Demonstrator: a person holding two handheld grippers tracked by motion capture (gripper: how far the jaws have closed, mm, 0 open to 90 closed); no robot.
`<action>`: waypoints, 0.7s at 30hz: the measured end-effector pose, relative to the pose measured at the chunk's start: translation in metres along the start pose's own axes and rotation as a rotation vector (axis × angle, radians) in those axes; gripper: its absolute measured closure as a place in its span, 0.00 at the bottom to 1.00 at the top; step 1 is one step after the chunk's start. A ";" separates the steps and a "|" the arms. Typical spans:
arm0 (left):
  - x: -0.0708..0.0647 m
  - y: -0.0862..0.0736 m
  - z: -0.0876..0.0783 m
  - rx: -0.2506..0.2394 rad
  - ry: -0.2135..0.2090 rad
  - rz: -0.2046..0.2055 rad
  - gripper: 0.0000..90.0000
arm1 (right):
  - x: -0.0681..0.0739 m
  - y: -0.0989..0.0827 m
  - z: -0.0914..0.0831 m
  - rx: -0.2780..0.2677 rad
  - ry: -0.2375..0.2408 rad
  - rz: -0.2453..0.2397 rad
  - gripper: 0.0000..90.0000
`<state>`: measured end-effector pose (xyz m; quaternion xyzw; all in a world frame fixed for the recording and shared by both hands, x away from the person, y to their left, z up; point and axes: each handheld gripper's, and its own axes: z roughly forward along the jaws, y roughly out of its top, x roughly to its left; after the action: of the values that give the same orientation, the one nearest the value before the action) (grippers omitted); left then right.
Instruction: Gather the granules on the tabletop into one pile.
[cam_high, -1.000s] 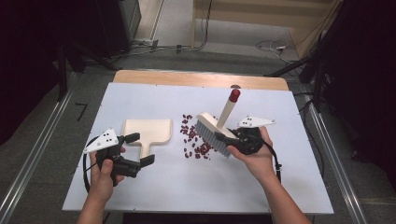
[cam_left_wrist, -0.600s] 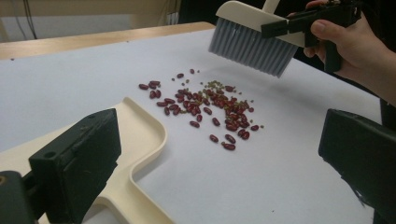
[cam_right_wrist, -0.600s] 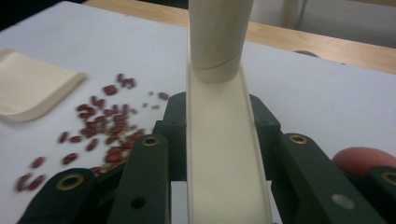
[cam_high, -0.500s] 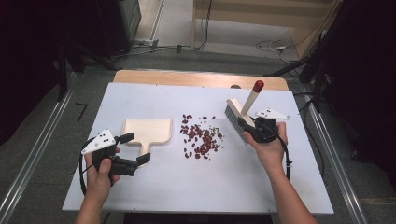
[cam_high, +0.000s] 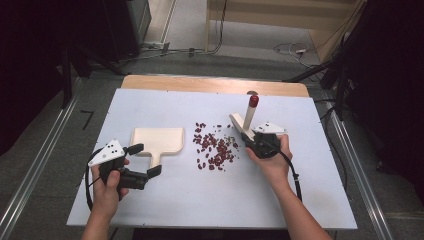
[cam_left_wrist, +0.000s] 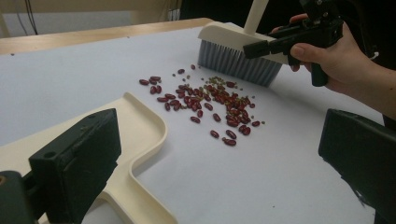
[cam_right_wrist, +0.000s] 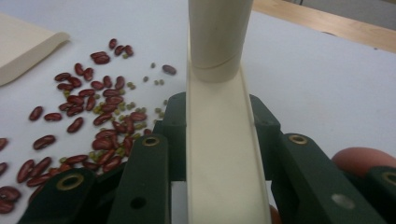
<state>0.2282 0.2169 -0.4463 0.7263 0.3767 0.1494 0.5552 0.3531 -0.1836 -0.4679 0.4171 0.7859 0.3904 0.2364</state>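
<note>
Brush (cam_high: 243, 126) upright on white counter (cam_high: 165, 195), bristles down just right of beans (cam_high: 215, 149), red-tipped handle tilted up toward far side. Right gripper (cam_high: 252, 141) fingers clamped on brush head. Red beans with small green ones scattered mid-counter. Cream dustpan (cam_high: 157, 140) lies flat left of beans. Left gripper (cam_high: 145, 160) fingers spread wide around dustpan handle, not gripping.

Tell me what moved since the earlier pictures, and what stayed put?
The right tool, shut on the cream hand brush with the red-tipped handle, lifted it off the scattered red beans, swung it out to the right, then brought it back down at the pile's right edge. The left tool stayed open by the cream plastic dustpan, which did not move. The beans look much as before.
</note>
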 end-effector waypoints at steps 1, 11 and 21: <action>0.000 0.000 0.001 0.000 -0.001 0.002 0.00 | 0.005 -0.001 -0.001 0.001 -0.007 -0.014 0.73; 0.003 -0.002 -0.003 -0.019 0.023 -0.009 0.00 | 0.025 -0.005 -0.011 -0.005 0.005 -0.086 0.73; 0.003 -0.007 -0.004 -0.045 0.082 -0.038 0.00 | -0.015 0.018 -0.016 -0.084 -0.025 -0.001 0.73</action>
<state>0.2246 0.2226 -0.4515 0.6996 0.4094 0.1771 0.5582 0.3584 -0.1964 -0.4434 0.4112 0.7660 0.4180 0.2637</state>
